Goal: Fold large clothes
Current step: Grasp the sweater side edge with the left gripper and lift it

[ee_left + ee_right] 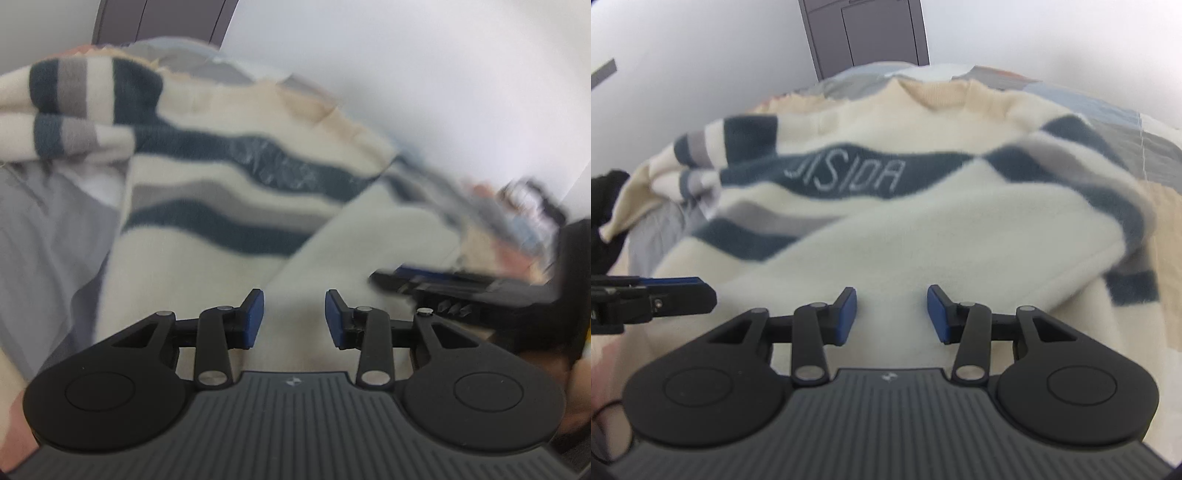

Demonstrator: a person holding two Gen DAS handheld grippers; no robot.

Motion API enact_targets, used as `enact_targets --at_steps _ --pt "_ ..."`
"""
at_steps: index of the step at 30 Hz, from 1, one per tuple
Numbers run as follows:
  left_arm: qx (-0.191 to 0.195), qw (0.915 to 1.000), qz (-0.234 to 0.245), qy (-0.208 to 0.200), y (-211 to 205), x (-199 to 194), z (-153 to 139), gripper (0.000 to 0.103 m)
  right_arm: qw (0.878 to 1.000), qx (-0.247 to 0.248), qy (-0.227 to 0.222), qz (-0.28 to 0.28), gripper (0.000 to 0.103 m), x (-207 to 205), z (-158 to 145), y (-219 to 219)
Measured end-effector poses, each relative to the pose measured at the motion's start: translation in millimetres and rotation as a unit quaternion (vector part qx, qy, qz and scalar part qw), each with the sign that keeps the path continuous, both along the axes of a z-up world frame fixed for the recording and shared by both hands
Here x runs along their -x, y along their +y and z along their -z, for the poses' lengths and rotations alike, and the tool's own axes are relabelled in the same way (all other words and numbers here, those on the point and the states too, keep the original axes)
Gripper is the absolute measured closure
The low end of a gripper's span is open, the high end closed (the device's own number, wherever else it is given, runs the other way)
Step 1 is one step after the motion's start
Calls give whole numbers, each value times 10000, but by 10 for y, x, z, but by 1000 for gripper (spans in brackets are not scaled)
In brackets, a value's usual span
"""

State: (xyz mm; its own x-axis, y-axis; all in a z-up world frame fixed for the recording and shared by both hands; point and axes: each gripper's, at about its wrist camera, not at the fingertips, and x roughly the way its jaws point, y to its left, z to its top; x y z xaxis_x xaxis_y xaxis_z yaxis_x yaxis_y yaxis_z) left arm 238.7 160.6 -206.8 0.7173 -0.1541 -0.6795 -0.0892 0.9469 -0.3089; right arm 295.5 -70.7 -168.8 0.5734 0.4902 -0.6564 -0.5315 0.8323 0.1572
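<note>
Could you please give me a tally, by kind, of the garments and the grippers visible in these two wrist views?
Striped sweaters: 1, the cream sweater with dark blue and grey stripes, lying on the bed cover.
Grippers: 2, the left gripper and the right gripper, each with its jaws apart over the cream fabric, and nothing pinched.
Total: 3

The cream knitted sweater with dark blue and grey stripes point(886, 229) carries white outlined lettering, "JISIDA", on its upper dark blue band. In the left wrist view this lettering is blurred and unreadable.
</note>
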Motion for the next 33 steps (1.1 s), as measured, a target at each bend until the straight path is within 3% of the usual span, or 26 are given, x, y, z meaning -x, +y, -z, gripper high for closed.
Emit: enact_targets --at_steps 2,9,11,15,18,19,21,25,28,31,33 --pt "-124 9997 -82 214 6 -41 85 61 10000 11 -23 -14 57 10 9 -3" --pt "534 9976 -431 -73 233 50 25 59 9998 -140 118 100 58 16 -1 -69" --pt "746 9950 -629 -195 328 78 -30 54 9998 -126 108 111 58 25 -5 -64" --pt "1005 9860 -1275 -387 580 143 -93 48 9999 -105 86 107 58 32 -8 -62" --pt "1298 9745 -1787 -391 839 128 -71 47 9998 -114 95 113 58 28 -6 -65" --pt "1347 9702 -1984 -358 940 108 -63 42 9998 -122 103 118 58 29 -5 -68" --pt "1511 9559 -2506 -272 1161 77 -12 33 9997 -150 124 132 58 27 -10 -76" --pt "1998 9160 -3458 -372 1652 81 139 32 9995 -212 171 138 58 9 -13 -89" --pt "2419 8886 -3877 -384 2005 49 216 32 9993 -279 204 145 58 -10 -6 -103" --pt "2666 8648 -4195 -714 2333 12 216 32 9994 -273 167 108 59 -27 1 -110" --pt "2878 8438 -4444 -877 2557 9 260 32 9993 -316 186 104 59 -47 13 -120"
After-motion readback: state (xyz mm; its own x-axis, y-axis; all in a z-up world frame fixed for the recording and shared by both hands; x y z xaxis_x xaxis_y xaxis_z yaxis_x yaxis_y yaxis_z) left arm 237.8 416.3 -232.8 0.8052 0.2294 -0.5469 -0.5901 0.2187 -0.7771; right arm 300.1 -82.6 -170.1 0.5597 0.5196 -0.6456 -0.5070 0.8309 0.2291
